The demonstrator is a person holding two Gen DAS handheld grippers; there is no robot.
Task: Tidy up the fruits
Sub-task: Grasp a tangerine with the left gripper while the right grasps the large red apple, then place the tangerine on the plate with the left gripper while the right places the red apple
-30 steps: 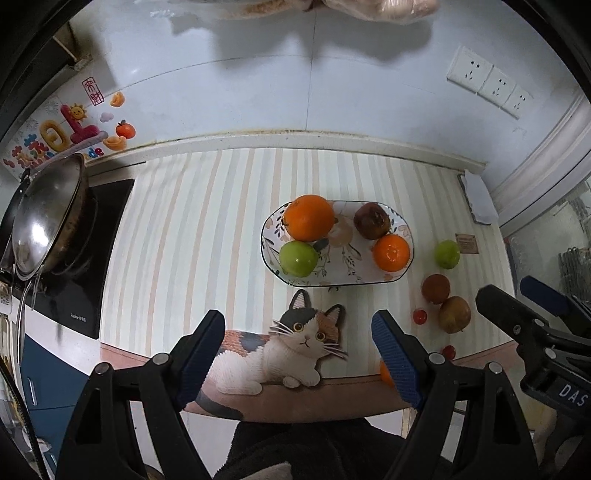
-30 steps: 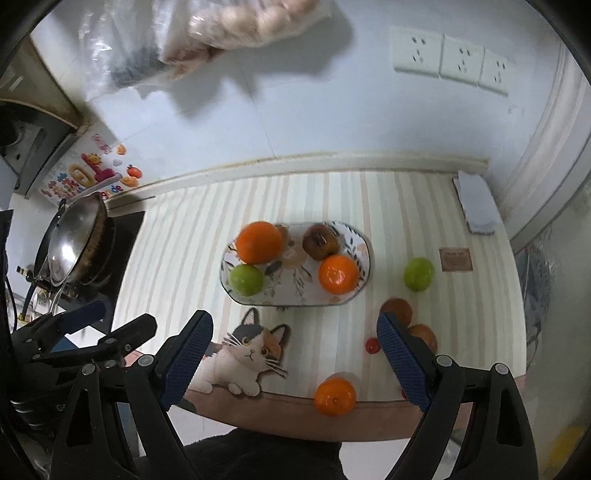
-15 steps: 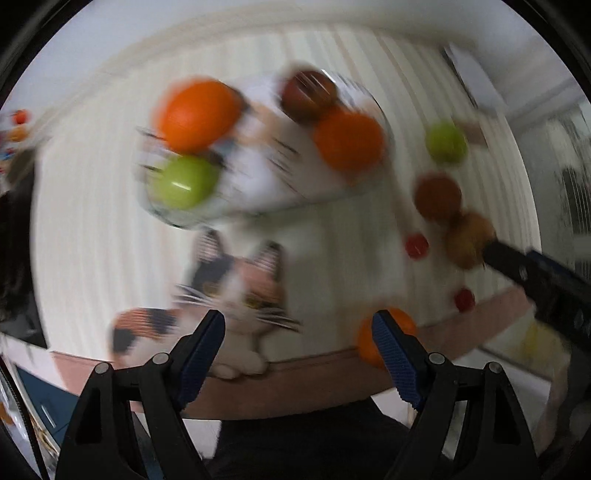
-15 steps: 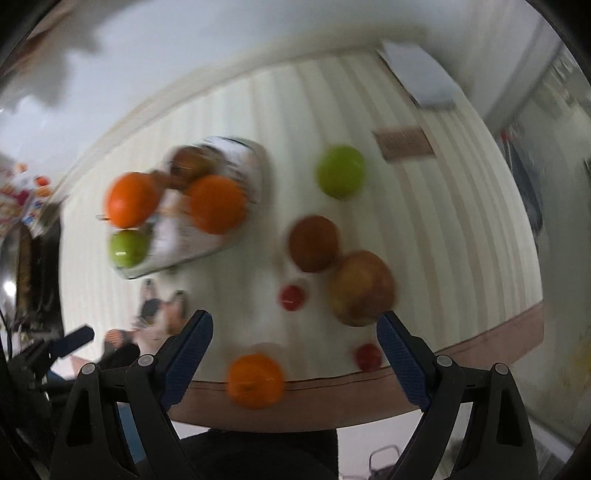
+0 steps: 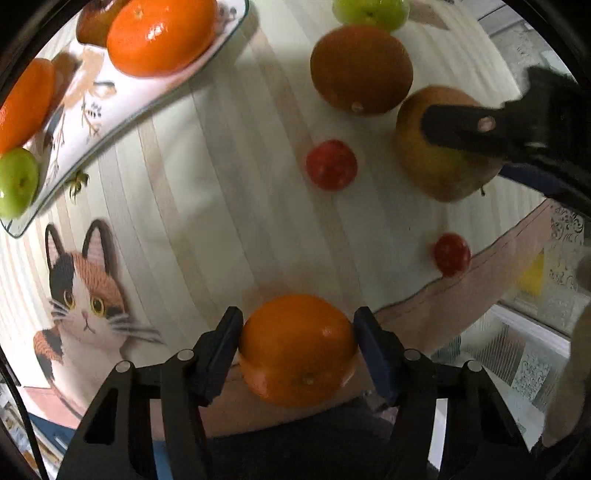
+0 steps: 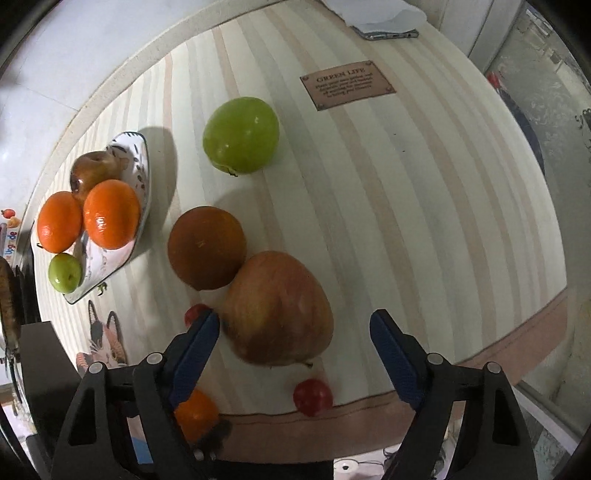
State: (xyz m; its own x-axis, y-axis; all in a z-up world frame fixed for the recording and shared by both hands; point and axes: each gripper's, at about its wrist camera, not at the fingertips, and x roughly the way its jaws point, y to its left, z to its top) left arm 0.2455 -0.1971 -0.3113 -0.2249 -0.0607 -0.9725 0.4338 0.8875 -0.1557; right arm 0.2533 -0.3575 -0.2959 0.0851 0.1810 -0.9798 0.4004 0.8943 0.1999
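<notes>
My left gripper [image 5: 298,328] is shut on an orange [image 5: 297,349] at the table's front edge; this orange also shows in the right wrist view [image 6: 195,415]. My right gripper [image 6: 294,328] is open around a large red-yellow apple [image 6: 277,308], its jaws apart from the fruit. The patterned plate [image 6: 138,177] at the left holds two oranges [image 6: 110,214], a brown apple [image 6: 94,170] and a small green apple [image 6: 64,273]. A dark orange [image 6: 207,247], a green apple [image 6: 240,134] and two small red fruits [image 6: 313,397] lie loose on the mat.
The striped mat has a cat picture [image 5: 85,299] at the front left and a brown label [image 6: 347,85] at the back right. A phone [image 6: 388,34] lies at the far edge. The table's front edge [image 6: 369,424] is close below both grippers.
Both grippers moved down and forward toward the loose fruit. My left gripper closed on the orange at the front edge. My right gripper came around the large apple.
</notes>
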